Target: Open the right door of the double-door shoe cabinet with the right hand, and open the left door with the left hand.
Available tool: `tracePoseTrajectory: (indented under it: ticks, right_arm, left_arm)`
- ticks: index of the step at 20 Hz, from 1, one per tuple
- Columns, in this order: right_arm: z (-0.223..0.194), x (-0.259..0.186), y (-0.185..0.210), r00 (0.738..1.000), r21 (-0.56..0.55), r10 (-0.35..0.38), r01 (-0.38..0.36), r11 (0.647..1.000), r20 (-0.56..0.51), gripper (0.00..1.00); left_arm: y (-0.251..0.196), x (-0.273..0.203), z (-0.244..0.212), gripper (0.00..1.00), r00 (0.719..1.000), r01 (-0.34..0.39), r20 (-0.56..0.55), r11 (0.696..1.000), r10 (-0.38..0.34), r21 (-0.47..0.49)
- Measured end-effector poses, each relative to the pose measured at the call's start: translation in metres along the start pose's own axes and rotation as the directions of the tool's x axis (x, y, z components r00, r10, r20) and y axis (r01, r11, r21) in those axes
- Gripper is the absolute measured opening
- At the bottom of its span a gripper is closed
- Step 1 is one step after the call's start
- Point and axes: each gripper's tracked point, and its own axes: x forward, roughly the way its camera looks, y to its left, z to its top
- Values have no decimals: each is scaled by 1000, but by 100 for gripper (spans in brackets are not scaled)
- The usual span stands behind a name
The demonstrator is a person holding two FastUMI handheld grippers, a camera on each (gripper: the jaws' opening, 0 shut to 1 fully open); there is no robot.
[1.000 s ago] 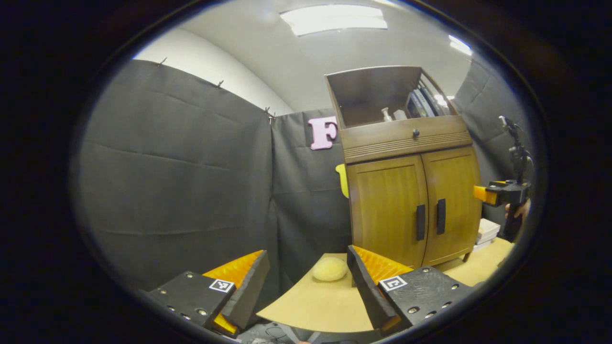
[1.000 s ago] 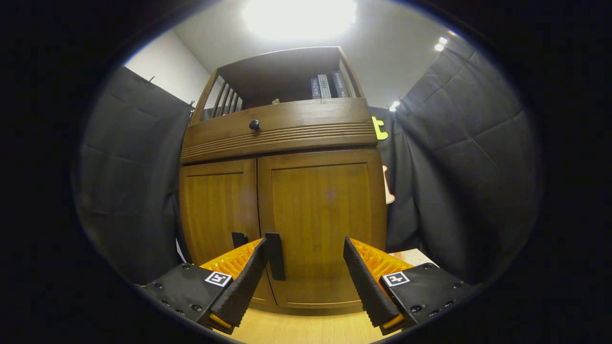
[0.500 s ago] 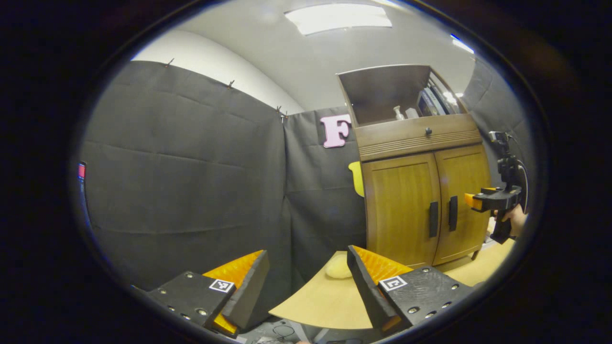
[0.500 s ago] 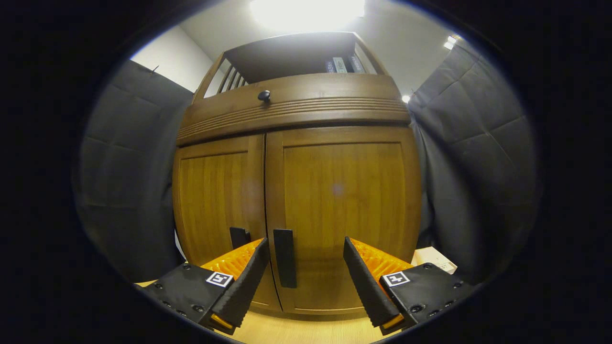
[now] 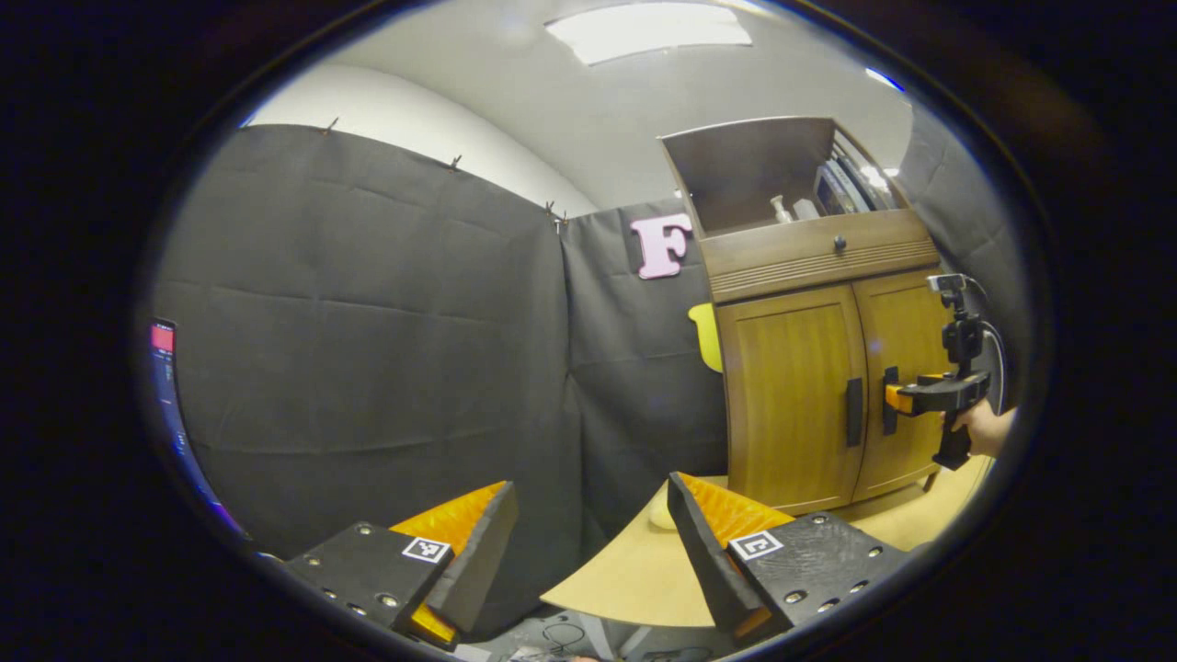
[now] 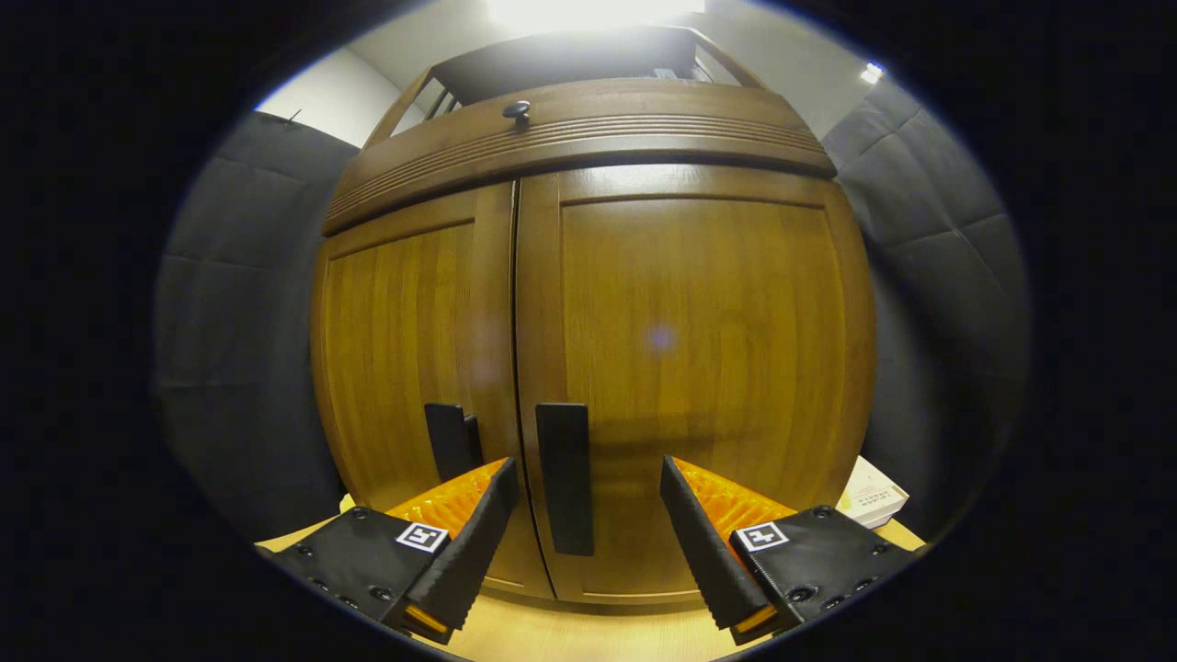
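- Wooden, amber-brown shoe cabinet [image 5: 818,368] stands at the right of the left gripper view, both doors closed. My left gripper [image 5: 588,542] sits at the bottom of that view, spread wide and empty, well apart from the black left door handle [image 5: 854,412]. My right gripper [image 5: 906,397] shows far right, just beside the handles.
- Right gripper view: my right gripper [image 6: 584,529] gapes wide, gripping nothing, and the black bar handle of the right door [image 6: 565,476] stands between its fingers, nearer the left one [image 6: 469,542].
- Risk, I judge: closing off-centre could clip the neighbouring handle [image 6: 451,439] or slip off.
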Motion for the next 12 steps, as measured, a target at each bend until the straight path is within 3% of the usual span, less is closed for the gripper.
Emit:
tracePoseTrajectory:
  ticks: [2, 6, 8, 10, 12]
  right_arm:
    - [-2, 7, 5, 1000, -1, -1, 1, 1000, -12, 83]
    - [-11, 18, 8, 999, 2, -4, 4, 1000, -47, 80]
    - [-18, 30, 11, 997, 9, 1, 0, 1000, -72, 50]
    - [-22, 37, 12, 996, 22, 4, -2, 1000, -89, 45]
    - [-27, 38, 13, 997, 7, -3, 3, 1000, -83, 33]
  left_arm:
    - [1, 0, 0, 95, 1000, -11, -3, 1000, 11, 1]
    - [2, 0, 2, 95, 1000, -21, -4, 1000, 21, 5]
    - [2, 0, 2, 95, 1000, -25, -2, 1000, 25, 8]
    - [2, 1, 2, 94, 1000, -28, -2, 1000, 28, 9]
    - [2, 2, 2, 94, 1000, -30, -3, 1000, 30, 6]
